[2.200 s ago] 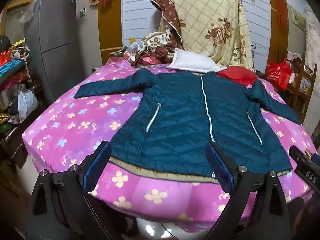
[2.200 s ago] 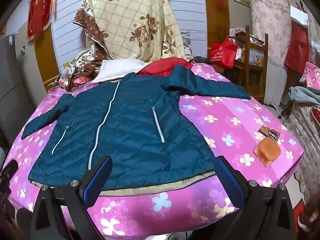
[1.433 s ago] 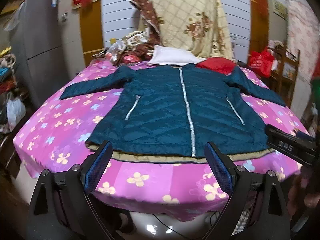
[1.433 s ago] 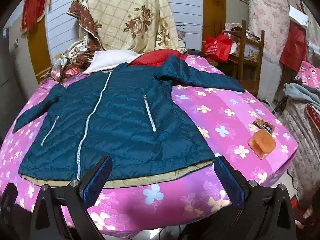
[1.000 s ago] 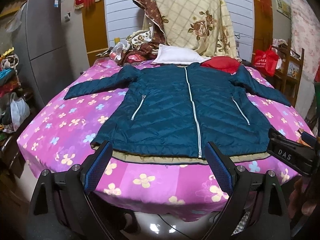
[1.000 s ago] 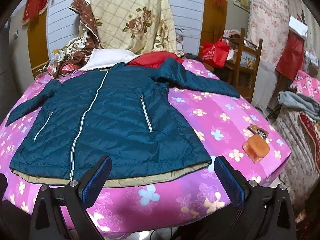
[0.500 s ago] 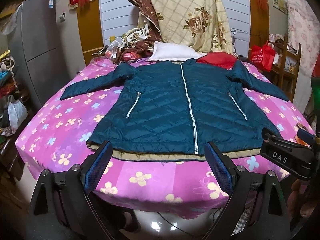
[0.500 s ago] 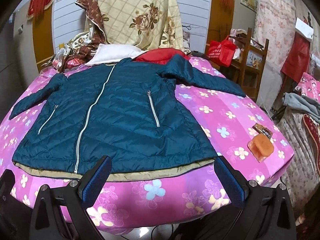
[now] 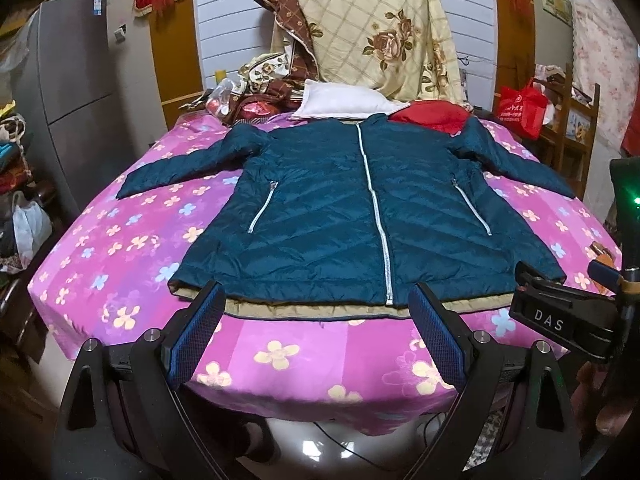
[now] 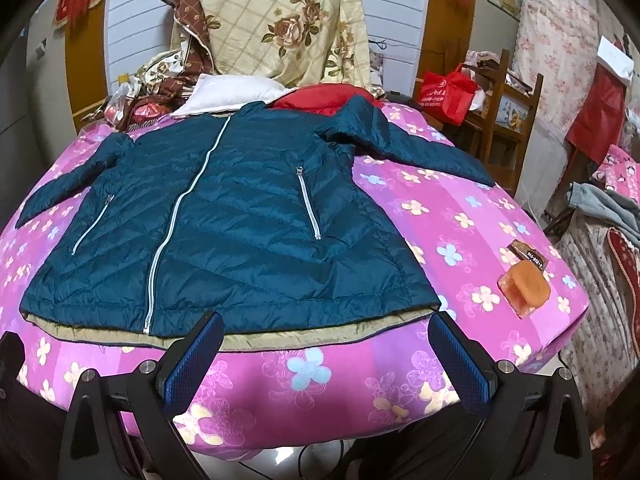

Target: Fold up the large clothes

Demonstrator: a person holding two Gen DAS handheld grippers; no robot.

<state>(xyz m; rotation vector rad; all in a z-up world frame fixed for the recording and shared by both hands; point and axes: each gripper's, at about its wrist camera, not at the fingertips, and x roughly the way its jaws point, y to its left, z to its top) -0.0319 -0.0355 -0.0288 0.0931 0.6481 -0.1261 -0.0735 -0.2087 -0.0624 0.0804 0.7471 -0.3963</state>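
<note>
Left wrist view: teal puffer jacket (image 9: 340,216) lies flat, unfolded, hem at 6 o'clock; both grippers (image 9: 312,344) (image 10: 324,356) spread, empty.

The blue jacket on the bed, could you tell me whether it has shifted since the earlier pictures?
No. The blue jacket lies as before: collar against the white pillow, hem along the near bed edge.

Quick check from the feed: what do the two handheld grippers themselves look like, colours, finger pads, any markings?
Both match: the left gripper and the right gripper have black angular frames with silver bolt heads and two fingers faced with blue textured pads. In the left wrist view the right gripper's black body bears white lettering "DAS", with a green light lit nearby. No sleeves visible.
</note>
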